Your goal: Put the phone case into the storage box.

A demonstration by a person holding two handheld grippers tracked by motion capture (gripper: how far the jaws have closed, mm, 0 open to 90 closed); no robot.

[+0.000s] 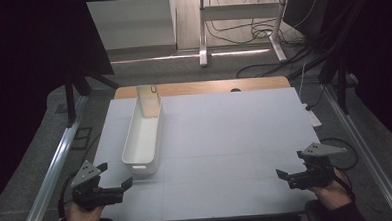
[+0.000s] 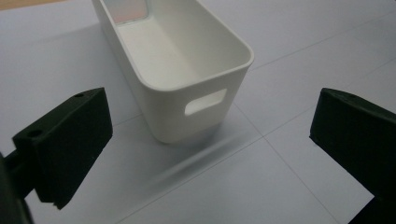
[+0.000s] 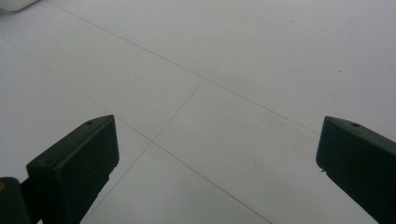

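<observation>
While both hover apart-jawed, left gripper (image 1: 118, 180) just beside white bin (image 1: 144, 135), right gripper (image 1: 285, 177) over bare table (image 1: 225, 139).

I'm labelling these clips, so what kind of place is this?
Probably a lab recording station: a white-topped table hemmed by black curtains, loose cables on the floor, and one white plastic bin.

Dim room, dark edges, soft grainy focus.

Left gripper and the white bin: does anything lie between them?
Nothing. In the left gripper view, bare white table runs from the open left gripper to the white bin.
</observation>
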